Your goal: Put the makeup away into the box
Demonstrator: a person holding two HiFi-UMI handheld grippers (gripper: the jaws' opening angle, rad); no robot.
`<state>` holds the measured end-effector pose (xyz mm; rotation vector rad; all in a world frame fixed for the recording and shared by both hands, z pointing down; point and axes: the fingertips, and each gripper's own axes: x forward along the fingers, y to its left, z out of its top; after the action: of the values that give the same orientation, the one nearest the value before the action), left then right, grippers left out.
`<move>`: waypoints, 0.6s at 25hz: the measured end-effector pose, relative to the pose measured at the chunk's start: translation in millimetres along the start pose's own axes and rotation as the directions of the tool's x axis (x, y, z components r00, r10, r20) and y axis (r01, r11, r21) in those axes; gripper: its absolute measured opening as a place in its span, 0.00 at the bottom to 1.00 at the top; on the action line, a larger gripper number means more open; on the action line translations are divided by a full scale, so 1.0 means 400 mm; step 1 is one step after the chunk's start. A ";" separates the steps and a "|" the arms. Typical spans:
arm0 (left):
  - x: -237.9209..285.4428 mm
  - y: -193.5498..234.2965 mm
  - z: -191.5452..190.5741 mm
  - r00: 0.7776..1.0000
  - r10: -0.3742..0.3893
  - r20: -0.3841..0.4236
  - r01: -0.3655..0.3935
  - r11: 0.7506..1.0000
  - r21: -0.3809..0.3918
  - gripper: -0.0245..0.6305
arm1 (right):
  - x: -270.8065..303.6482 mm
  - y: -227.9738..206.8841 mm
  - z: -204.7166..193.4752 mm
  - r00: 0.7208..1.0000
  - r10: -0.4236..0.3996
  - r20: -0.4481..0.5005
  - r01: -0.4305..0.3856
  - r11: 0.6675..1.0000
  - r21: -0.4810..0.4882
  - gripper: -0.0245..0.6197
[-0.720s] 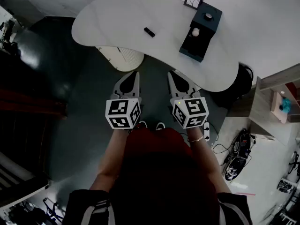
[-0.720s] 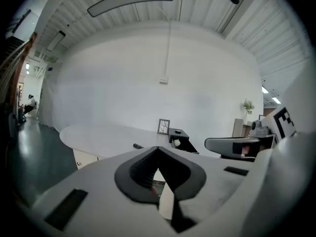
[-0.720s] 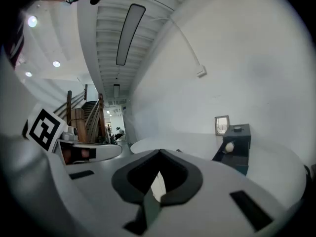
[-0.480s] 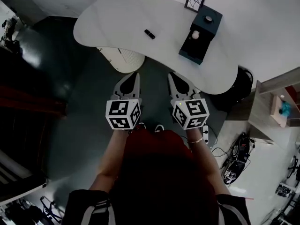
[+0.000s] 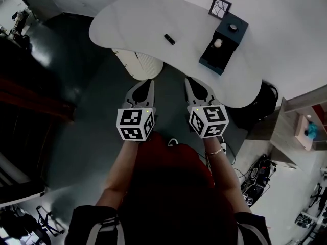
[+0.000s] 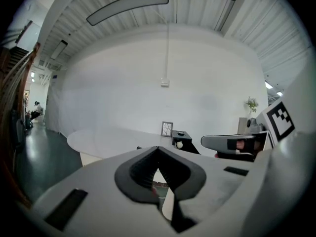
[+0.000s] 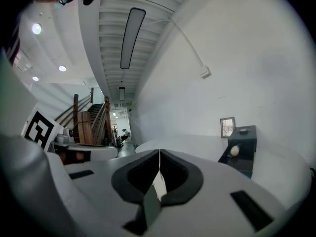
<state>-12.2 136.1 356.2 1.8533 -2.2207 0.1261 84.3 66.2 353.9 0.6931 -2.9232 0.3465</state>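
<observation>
A small black makeup item [image 5: 170,39] lies on the white curved table [image 5: 133,24]. To its right stands the dark teal box [image 5: 223,47], open, with a round white piece [image 5: 218,43] inside; the same box [image 7: 242,149] shows in the right gripper view. My left gripper [image 5: 144,86] and right gripper [image 5: 192,83] hang side by side over the dark floor, short of the table's near edge. Both are shut with nothing between the jaws. The left gripper [image 6: 158,149] points toward the table, and so does the right gripper [image 7: 159,152].
A small framed picture [image 5: 220,7] stands behind the box. A white ribbed pedestal [image 5: 140,63] sits under the table ahead of the left gripper. A black round object [image 5: 268,93] and a wooden shelf [image 5: 299,116] stand to the right. Stairs rise far left.
The table and box sit a little further right and lower in the head view. Both grippers stay shut and side by side, barely shifted.
</observation>
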 end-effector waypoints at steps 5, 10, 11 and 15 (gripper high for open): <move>0.001 0.014 -0.002 1.000 0.015 -0.001 -0.015 1.000 0.002 0.07 | 0.019 0.009 0.001 1.000 0.021 -0.004 -0.021 1.000 -0.005 0.06; 0.034 0.038 -0.004 1.000 0.023 -0.004 -0.023 1.000 -0.002 0.07 | 0.058 -0.006 -0.003 1.000 0.021 -0.016 -0.022 1.000 -0.010 0.06; 0.042 0.045 -0.005 1.000 0.023 -0.007 -0.023 1.000 -0.004 0.07 | 0.067 -0.010 -0.003 1.000 0.020 -0.019 -0.020 1.000 -0.013 0.06; 0.087 0.082 -0.003 1.000 0.024 -0.017 -0.024 1.000 -0.014 0.07 | 0.118 -0.027 0.001 0.999 0.012 -0.032 -0.012 1.000 -0.013 0.06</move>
<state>-50.0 109.1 369.0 1.8115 -2.2273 0.1300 47.3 36.4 363.6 0.6621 -2.8978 0.3357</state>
